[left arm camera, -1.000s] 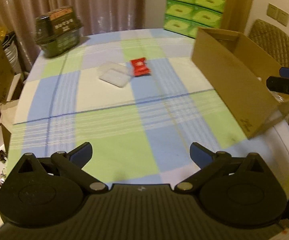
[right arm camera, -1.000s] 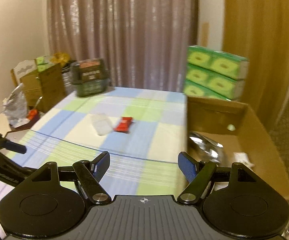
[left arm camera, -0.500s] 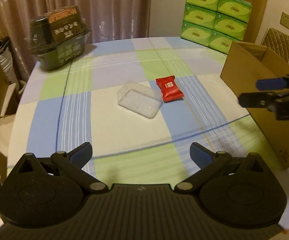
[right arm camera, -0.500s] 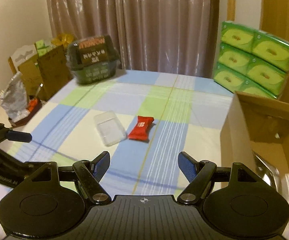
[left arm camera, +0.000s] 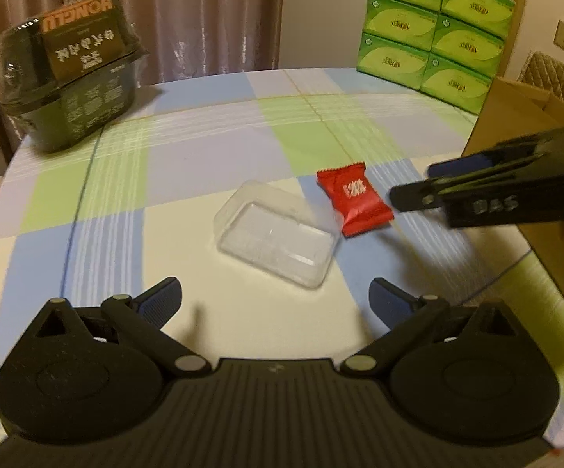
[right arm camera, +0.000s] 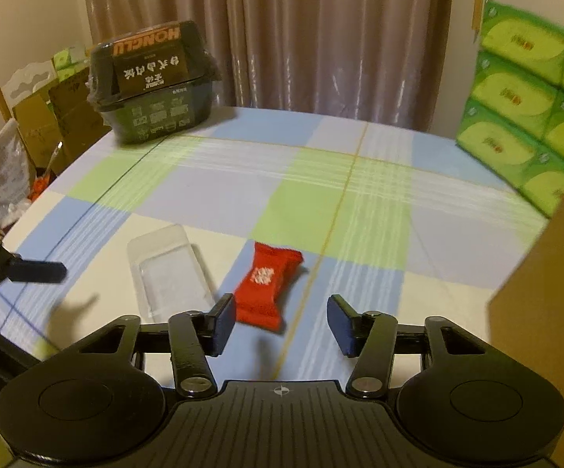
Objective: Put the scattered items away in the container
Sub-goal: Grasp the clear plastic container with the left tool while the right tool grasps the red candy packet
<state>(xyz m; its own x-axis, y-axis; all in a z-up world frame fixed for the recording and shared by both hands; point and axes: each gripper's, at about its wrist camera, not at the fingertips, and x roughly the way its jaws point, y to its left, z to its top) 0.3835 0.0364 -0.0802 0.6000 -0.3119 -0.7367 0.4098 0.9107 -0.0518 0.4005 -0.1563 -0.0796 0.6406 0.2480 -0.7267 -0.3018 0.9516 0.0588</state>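
— Status? Both grippers are sitting closer to the items than a second ago.
— I am reading the right gripper (right arm camera: 278,321) narrowing, nothing gripped; red packet (right arm camera: 268,286) lying centre frame. Left gripper (left arm camera: 276,296) is standing wide, empty, before the clear tray (left arm camera: 278,243).

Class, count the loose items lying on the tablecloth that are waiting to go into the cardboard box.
2: a clear plastic tray mid-table and a red sachet beside it, nearer the box. Others may lie out of view.

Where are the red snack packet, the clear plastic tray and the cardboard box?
red snack packet (right arm camera: 268,284), right wrist view, middle of the wrapper.
clear plastic tray (left arm camera: 278,237), left wrist view, its flat base.
cardboard box (right arm camera: 547,292), right wrist view, its outer side wall.
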